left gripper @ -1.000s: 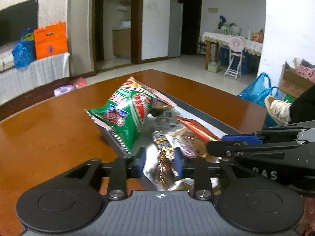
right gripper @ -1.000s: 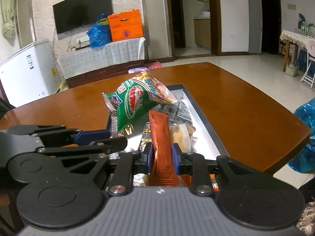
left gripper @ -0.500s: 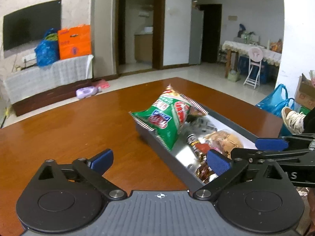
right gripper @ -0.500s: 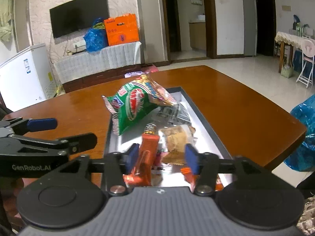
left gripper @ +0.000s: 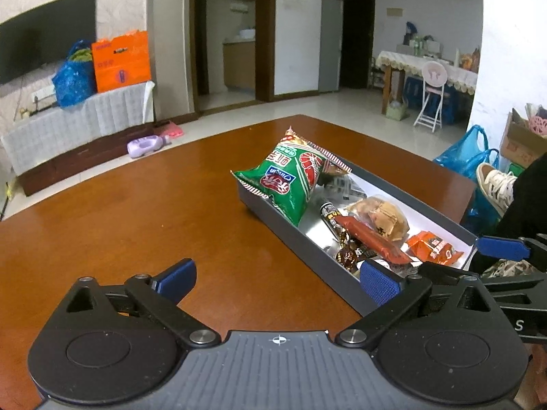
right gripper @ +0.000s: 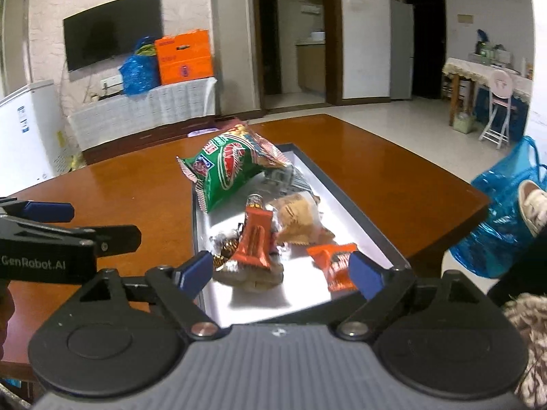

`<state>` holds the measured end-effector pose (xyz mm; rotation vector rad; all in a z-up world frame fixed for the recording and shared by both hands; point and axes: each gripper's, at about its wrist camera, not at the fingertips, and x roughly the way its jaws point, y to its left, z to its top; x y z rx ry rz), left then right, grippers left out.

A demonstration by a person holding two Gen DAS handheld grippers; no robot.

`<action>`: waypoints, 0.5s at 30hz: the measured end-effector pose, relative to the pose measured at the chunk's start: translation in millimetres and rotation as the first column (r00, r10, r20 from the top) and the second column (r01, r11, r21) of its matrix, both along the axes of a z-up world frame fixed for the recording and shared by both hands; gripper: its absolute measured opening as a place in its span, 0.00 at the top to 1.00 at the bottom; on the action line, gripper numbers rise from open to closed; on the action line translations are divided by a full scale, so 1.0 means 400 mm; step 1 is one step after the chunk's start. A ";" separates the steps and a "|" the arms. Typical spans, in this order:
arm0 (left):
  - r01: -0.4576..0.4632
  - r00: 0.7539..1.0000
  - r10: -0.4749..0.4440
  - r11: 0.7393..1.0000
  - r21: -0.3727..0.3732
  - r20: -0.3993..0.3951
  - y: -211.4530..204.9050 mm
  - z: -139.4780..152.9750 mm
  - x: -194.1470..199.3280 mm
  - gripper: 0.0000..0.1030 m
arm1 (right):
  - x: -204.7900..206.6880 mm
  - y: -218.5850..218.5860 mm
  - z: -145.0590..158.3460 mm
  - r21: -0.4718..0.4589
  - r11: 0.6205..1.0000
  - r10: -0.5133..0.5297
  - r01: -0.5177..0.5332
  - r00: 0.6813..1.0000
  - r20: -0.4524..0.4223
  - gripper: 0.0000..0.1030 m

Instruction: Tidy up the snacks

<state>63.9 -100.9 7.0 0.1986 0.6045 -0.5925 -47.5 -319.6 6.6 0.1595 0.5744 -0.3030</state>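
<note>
A grey tray point(left gripper: 283, 235) point(right gripper: 376, 225) on the brown table holds a green chip bag point(left gripper: 290, 181) point(right gripper: 229, 167) leaning on its far end. Nearer lie a red-orange bar point(left gripper: 372, 239) point(right gripper: 256, 242), a clear-wrapped pastry point(left gripper: 386, 215) point(right gripper: 297, 218), a small orange packet point(left gripper: 430, 246) point(right gripper: 336, 263) and gold-wrapped candies point(left gripper: 347, 256) point(right gripper: 225, 246). My left gripper point(left gripper: 277, 282) hangs wide open and empty over the table by the tray's near left corner. My right gripper point(right gripper: 280, 271) is at the tray's near end, jaws opening, pads touching nothing.
The table's right edge point(right gripper: 454, 235) drops off beside a blue plastic bag point(right gripper: 502, 218) and a person's shoe point(right gripper: 533, 201). Bare tabletop point(left gripper: 136, 212) stretches left of the tray. A white fridge point(right gripper: 24, 130) and a cloth-covered cabinet point(right gripper: 143, 112) stand beyond.
Both grippers have opened and pulled back from the tray. The left let go of a shiny-wrapped candy; the right let go of the red-orange bar, which now lies in the tray.
</note>
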 end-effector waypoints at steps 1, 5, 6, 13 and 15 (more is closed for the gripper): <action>-0.004 1.000 0.004 1.000 0.008 0.006 0.000 -0.001 -0.001 0.00 | -0.006 0.002 -0.002 0.003 1.000 -0.013 0.013 1.000 0.000 0.15; 0.001 1.000 -0.002 0.999 0.038 0.017 -0.004 -0.006 0.001 0.00 | -0.021 0.025 -0.025 0.031 0.998 -0.057 0.058 0.998 -0.016 0.09; 0.006 1.000 -0.007 0.999 0.043 0.018 -0.006 -0.008 0.001 0.00 | -0.024 0.037 -0.030 0.031 0.998 -0.047 0.047 0.999 -0.014 0.08; 0.043 0.998 -0.048 0.994 0.098 0.047 -0.026 -0.022 -0.017 0.00 | -0.022 0.096 -0.045 -0.035 0.997 0.066 -0.066 0.998 0.006 0.08; 0.053 0.997 -0.058 0.993 0.103 0.047 -0.030 -0.025 -0.019 0.00 | -0.016 0.091 -0.049 -0.025 0.998 0.062 -0.062 0.998 -0.001 0.08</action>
